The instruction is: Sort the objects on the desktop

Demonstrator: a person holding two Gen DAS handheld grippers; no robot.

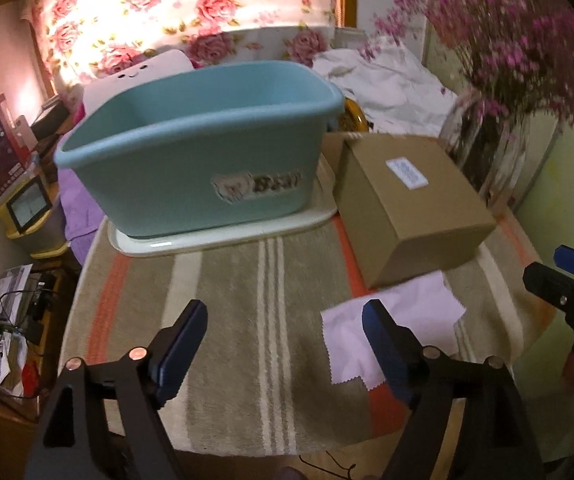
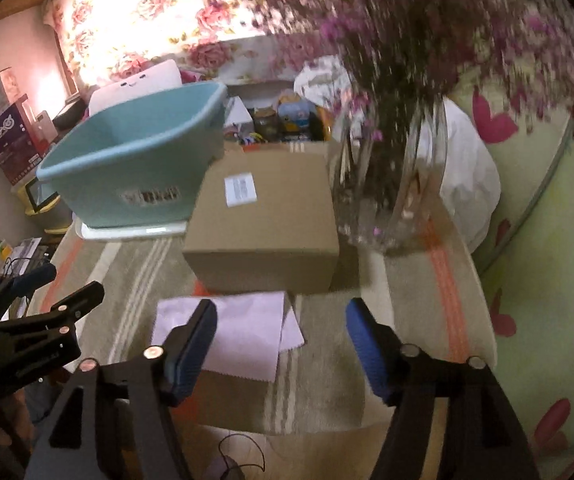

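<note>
A teal plastic tub (image 1: 203,152) stands on a white tray (image 1: 223,236) at the back of the striped tablecloth; it also shows in the right wrist view (image 2: 127,168). A brown cardboard box (image 1: 411,200) with a white label sits to its right, also in the right wrist view (image 2: 267,228). A pale lilac cloth (image 1: 403,328) lies flat in front of the box, also in the right wrist view (image 2: 243,332). My left gripper (image 1: 285,344) is open and empty above the table, left of the cloth. My right gripper (image 2: 281,340) is open and empty just above the cloth.
A glass vase (image 2: 391,184) of pink flowers stands right of the box. The striped tablecloth (image 1: 227,320) covers the table. Clutter, boxes and a floral curtain lie behind and to the left. The right gripper shows at the left wrist view's right edge (image 1: 567,292).
</note>
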